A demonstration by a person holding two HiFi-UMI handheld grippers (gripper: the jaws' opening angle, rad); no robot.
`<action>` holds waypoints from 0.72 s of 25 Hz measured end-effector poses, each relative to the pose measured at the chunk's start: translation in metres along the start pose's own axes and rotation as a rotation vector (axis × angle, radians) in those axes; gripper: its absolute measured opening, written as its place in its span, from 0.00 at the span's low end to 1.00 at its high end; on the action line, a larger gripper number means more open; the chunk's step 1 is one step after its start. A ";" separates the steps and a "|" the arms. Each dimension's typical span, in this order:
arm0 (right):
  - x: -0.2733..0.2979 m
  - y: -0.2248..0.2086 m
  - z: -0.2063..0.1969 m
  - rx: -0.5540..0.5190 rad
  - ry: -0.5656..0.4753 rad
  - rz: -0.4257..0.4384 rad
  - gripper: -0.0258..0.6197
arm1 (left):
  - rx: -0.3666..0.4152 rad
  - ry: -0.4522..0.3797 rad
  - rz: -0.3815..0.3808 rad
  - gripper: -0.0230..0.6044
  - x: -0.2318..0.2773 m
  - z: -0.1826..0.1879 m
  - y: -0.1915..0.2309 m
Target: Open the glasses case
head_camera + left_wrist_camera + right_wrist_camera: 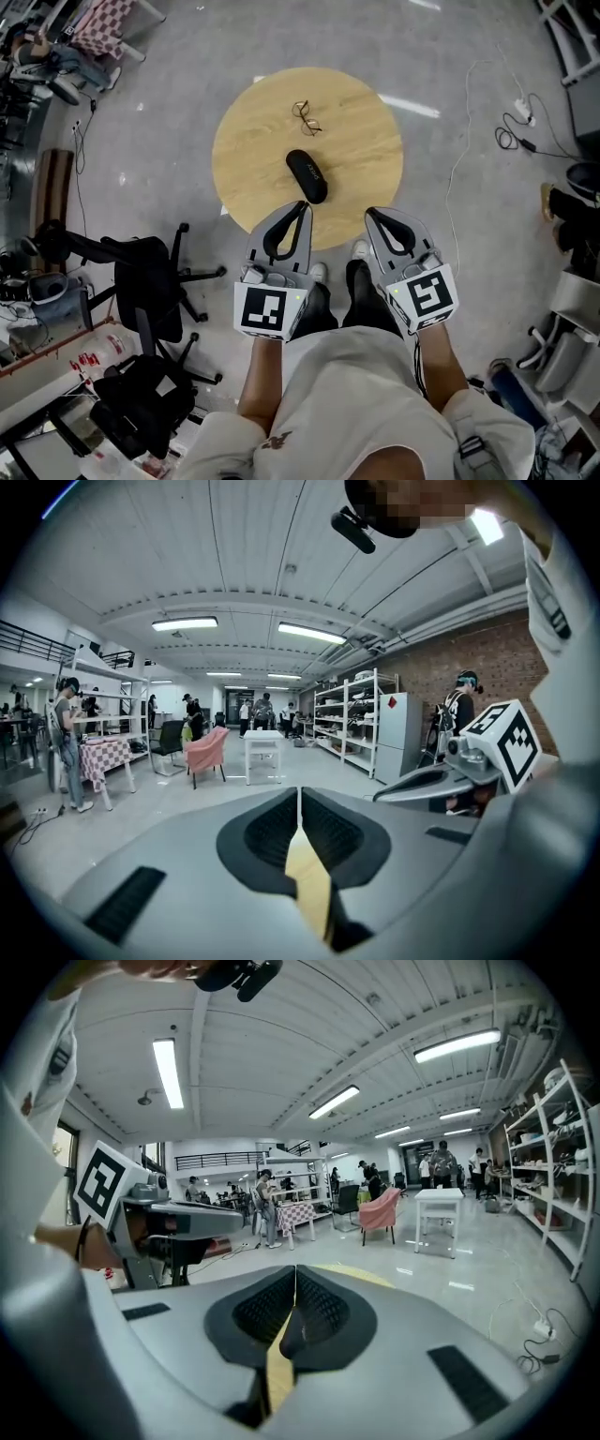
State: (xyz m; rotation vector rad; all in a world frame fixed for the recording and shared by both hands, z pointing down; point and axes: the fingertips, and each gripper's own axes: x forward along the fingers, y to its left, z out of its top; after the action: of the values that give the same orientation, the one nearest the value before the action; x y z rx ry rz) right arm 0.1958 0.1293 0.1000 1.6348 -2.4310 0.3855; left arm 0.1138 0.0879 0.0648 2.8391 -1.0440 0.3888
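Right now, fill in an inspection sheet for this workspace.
Surface: round wooden table, carrying only the case and the glasses.
Job's things: black glasses case, closed, near the table's middle, untouched.
Clutter: pair of glasses beyond the case, apart from it.
Grippers: left gripper and right gripper both shut and empty, at the table's near edge, short of the case.
Cables: white cable and power strip on the floor right of the table.
Surroundings: black office chair on the person's left; shelving and people far off.
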 end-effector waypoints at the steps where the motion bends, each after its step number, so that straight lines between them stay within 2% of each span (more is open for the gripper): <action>1: 0.004 -0.002 -0.003 0.003 0.006 0.013 0.07 | -0.008 0.003 0.012 0.08 0.003 -0.003 0.002; 7: 0.029 -0.014 -0.031 0.006 0.058 0.078 0.07 | -0.078 0.013 0.090 0.08 0.024 -0.025 0.010; 15: 0.059 -0.022 -0.057 -0.029 0.062 0.109 0.07 | -0.076 0.033 0.151 0.08 0.043 -0.070 0.024; 18: 0.070 -0.023 -0.073 -0.019 0.075 0.107 0.07 | -0.076 0.036 0.148 0.08 0.050 -0.086 0.027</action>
State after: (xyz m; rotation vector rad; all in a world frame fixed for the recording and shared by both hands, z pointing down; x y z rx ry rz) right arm 0.1918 0.0822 0.1923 1.4604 -2.4650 0.4308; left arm 0.1151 0.0507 0.1609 2.6872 -1.2389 0.4019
